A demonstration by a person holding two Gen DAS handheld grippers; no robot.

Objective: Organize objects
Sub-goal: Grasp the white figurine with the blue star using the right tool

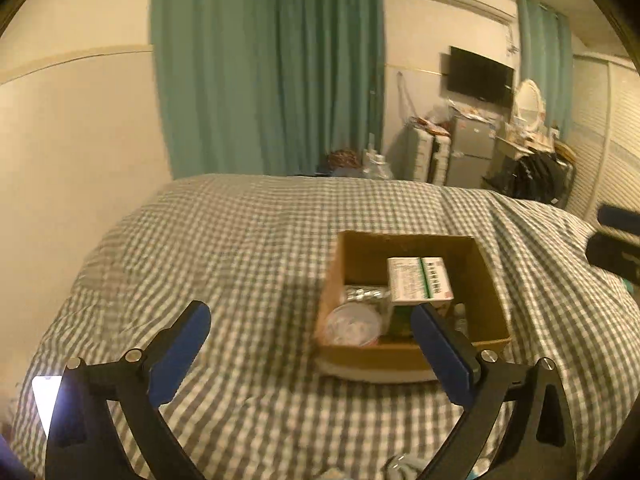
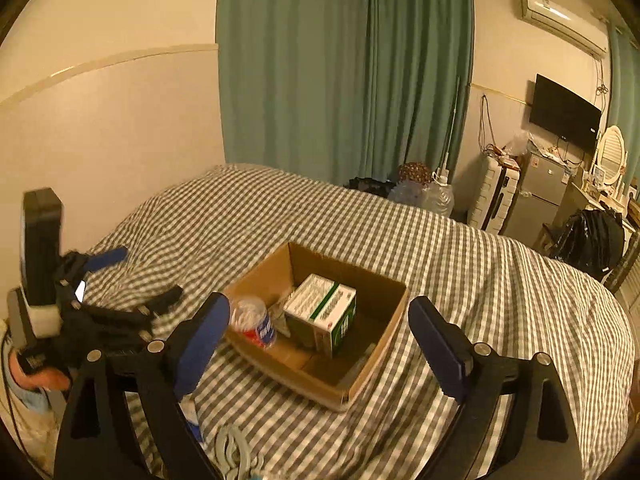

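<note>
On the checked bed (image 2: 360,216), mid-frame, sits a brown box (image 2: 384,320) with its top open. Inside stand a white-and-green carton (image 2: 324,312) and a round tub (image 2: 252,320) at its left wall. Bare bed lies all around. Left tool (image 1: 310,330) and right tool (image 2: 320,320) are both spread wide, holding nothing.

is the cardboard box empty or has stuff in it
Not empty. The open-topped cardboard box on the checked bed cover holds a white-and-green carton, a round clear tub and other small items too blurred to identify.
</note>
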